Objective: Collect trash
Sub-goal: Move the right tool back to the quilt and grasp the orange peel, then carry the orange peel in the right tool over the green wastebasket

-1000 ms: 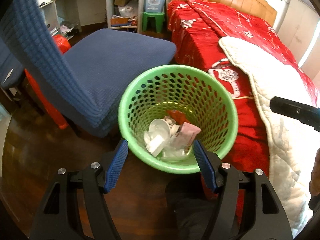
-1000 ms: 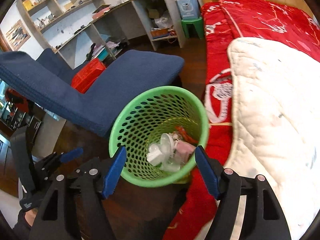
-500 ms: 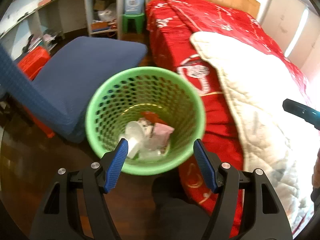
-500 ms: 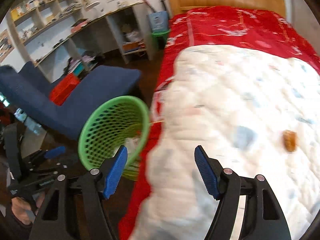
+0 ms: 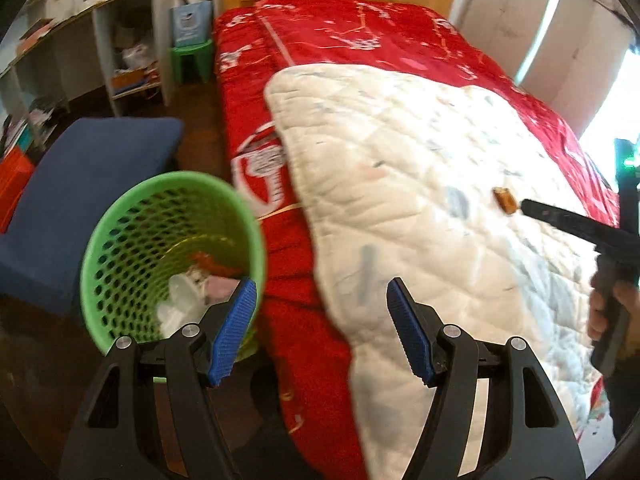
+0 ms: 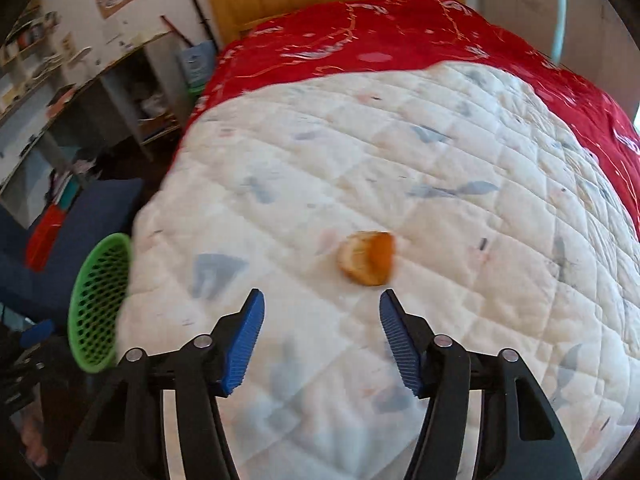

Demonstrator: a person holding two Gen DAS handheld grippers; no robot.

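An orange peel piece (image 6: pixel 367 257) lies on the white quilt (image 6: pixel 400 160) on the bed; it also shows small in the left wrist view (image 5: pixel 505 200). My right gripper (image 6: pixel 322 316) is open and empty, just short of the peel and a little to its left. A green mesh basket (image 5: pixel 120 240) stands on the floor beside the bed and holds white and pink trash (image 5: pixel 192 292); its edge also shows in the right wrist view (image 6: pixel 96 304). My left gripper (image 5: pixel 322 308) is open and empty, between the basket and the bed edge.
A red bedspread (image 5: pixel 360 40) covers the bed under the quilt. A blue chair (image 5: pixel 88 184) stands left of the basket. Shelves (image 5: pixel 120 48) and a green stool (image 5: pixel 192 56) line the far wall. The floor is dark wood.
Both grippers swung right, away from the basket toward the bed. The right gripper now hovers over the quilt near the orange peel. Both stay open.
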